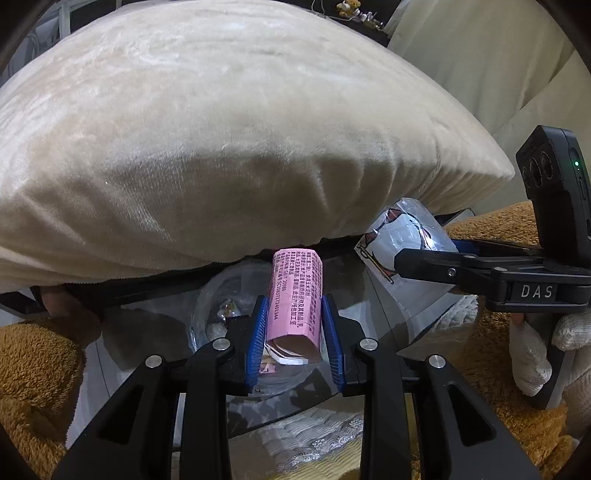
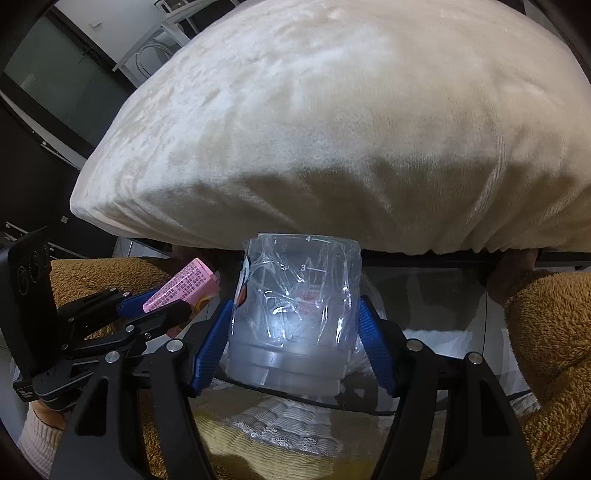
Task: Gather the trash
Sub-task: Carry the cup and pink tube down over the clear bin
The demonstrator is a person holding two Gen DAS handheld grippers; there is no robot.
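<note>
The left gripper (image 1: 293, 325) was clamped on a pink carton (image 1: 295, 295) at lower centre, presumably to carry it off as trash. The right gripper (image 2: 293, 325) was clamped around a clear plastic cup (image 2: 295, 302), also mid-frame. Both hung over a glass desk (image 1: 369, 280). A big cream pillow (image 1: 221, 129) filled the upper frame, hiding whatever lay behind; no bin showed.

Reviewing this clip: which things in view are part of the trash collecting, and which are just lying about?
Part of the job:
- pink carton, clamped in the left gripper
- clear plastic cup with crumpled film, held in the right gripper

Just lying about:
- cream pillow behind both
- brown fleece blanket
- glass tabletop
- small teddy bear far back
</note>
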